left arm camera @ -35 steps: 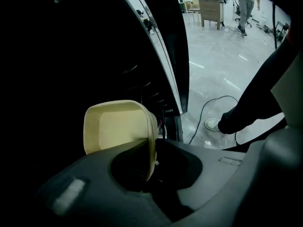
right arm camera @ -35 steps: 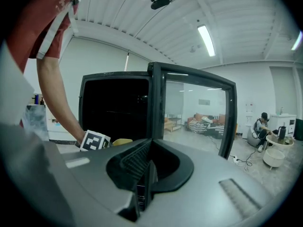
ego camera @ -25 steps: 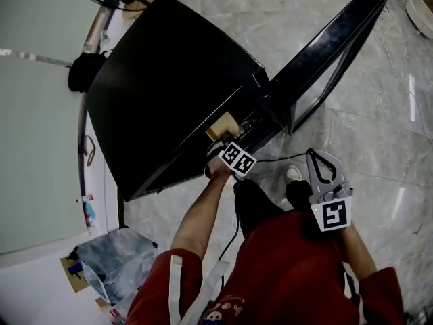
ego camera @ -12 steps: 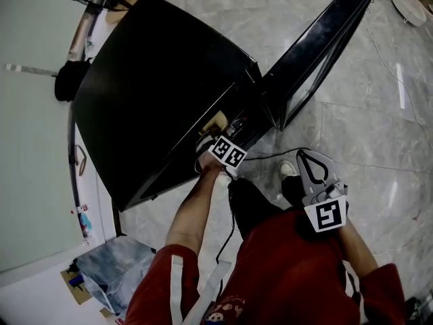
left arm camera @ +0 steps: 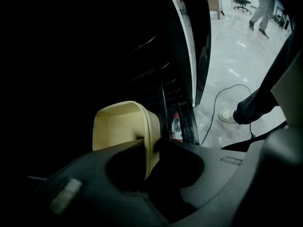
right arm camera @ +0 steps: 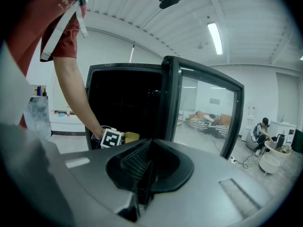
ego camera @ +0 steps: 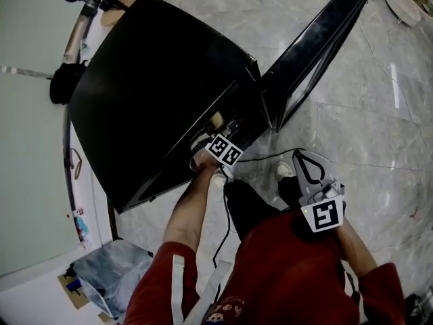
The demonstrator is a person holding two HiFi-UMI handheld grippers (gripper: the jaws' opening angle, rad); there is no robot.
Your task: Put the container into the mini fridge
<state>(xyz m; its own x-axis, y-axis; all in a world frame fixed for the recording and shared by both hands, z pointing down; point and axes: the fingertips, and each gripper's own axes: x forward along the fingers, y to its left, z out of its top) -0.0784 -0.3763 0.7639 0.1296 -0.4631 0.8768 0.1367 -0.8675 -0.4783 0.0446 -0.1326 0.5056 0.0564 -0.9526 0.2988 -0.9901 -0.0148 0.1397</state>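
Showing: a person in a red top (ego camera: 270, 276) before a black mini fridge (ego camera: 155, 80) on a pale marble floor (ego camera: 379, 127), seen steeply from above.
Door: the fridge door (ego camera: 311, 53) stands wide open on the person's right; a small bottle (left arm camera: 176, 126) stands in its lower rack.
Left tool: the left tool (left arm camera: 152, 144) reaches into the fridge opening, with its marker cube (ego camera: 223, 149) just outside the front edge.
Left tool, jaws: they are opening. The thin side wall of the container (left arm camera: 123, 124) stands between them, with a slim dark gap beside the right-hand jaw, so the hold is loose rather than clamped.
Container: a cream-coloured tub, tilted so that its rim faces the camera. It lies inside the dark interior, close to the front and next to the hinge side. What it rests on cannot be made out. From above only a tan sliver of it shows, at the mouth of the fridge.
Right tool: the right tool (ego camera: 303, 160) is held well apart from the fridge, above the floor beside the person's knee. Its ribbed jaws are together with nothing between them.
Right tool's view: it looks toward the fridge front. The bare forearm (right arm camera: 78, 98), the marker cube and the container are low in the opening, and the glass-panelled door is to the right.
Floor detail: a black cable (left arm camera: 222, 96) curls across the tiles near a light shoe (left arm camera: 228, 114).
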